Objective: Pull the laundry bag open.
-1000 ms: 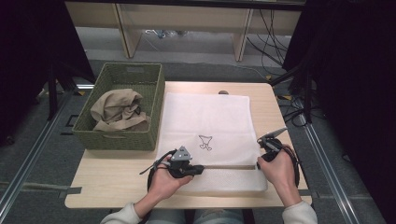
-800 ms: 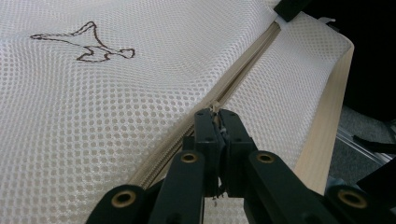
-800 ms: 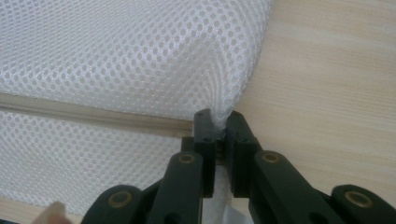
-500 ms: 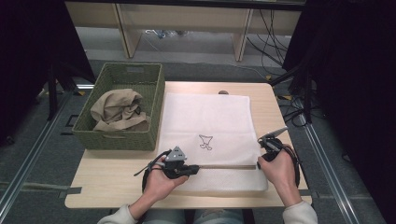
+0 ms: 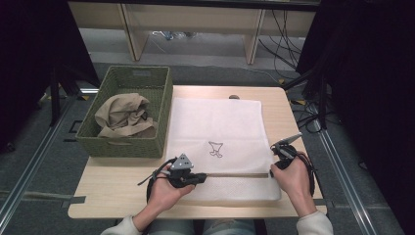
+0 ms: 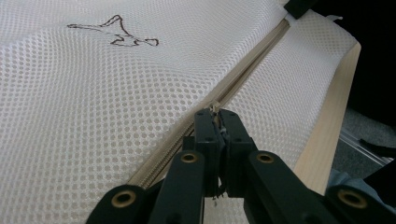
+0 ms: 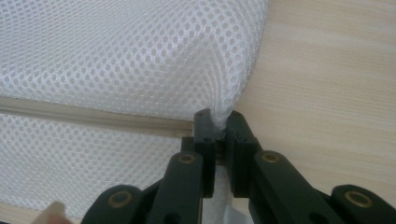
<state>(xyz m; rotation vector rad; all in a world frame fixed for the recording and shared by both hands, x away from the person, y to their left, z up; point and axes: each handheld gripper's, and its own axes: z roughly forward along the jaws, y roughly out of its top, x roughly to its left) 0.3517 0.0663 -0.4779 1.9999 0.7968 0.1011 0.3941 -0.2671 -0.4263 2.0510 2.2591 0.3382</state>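
A white mesh bag (image 5: 220, 127) with a small dark drawing lies flat on the wooden table (image 5: 112, 191). A beige zipper (image 5: 235, 175) runs across its near part. My left gripper (image 5: 201, 176) sits at the zipper's left end. In the left gripper view, that gripper (image 6: 216, 114) is shut on the small zipper pull (image 6: 215, 107). My right gripper (image 5: 273, 165) is at the bag's right edge. In the right gripper view, this gripper (image 7: 218, 115) is shut on a pinch of mesh just past the zipper's end (image 7: 177, 125).
A green woven basket (image 5: 117, 147) stands at the table's left with a crumpled beige cloth (image 5: 122, 115) inside. A small dark knob (image 5: 234, 96) sits at the far edge. Dark curtains and cables flank the table.
My left gripper has shifted slightly left and toward the near edge along the zipper. The right gripper has stayed where it was.
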